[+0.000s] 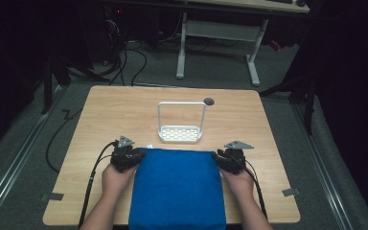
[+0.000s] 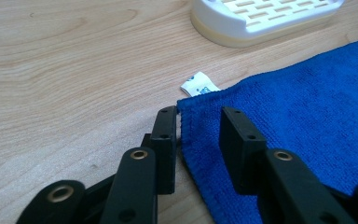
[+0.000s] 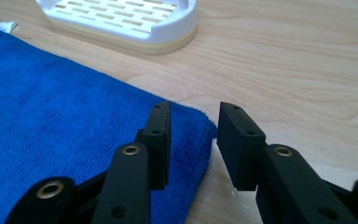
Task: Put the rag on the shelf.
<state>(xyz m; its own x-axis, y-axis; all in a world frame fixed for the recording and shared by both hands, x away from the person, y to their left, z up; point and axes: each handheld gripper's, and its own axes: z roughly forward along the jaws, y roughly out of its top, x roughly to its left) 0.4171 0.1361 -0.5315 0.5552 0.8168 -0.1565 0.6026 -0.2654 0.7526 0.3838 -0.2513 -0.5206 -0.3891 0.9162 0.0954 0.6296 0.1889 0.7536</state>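
Carefully seat both far corners of the blue towel (image 1: 177, 189) deeper; left gripper (image 2: 199, 140) and right gripper (image 3: 193, 140) jaws stand apart, astride the edges, not clamped.

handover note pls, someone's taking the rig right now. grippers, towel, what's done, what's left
Left gripper: jaws apart, straddling the far left corner of the blue towel; not clamped.
Right gripper: jaws apart at the far right corner, towel edge between them, no pinch yet.
Towel lies flat on the table, its near edge hanging over the table's front; its small white label sticks out at the left corner.
White slotted rack with tall handle stands just beyond the towel, apart from it.
Done: both grippers lined up on the corners.
Left: probably close on both corners, then lift or fold.
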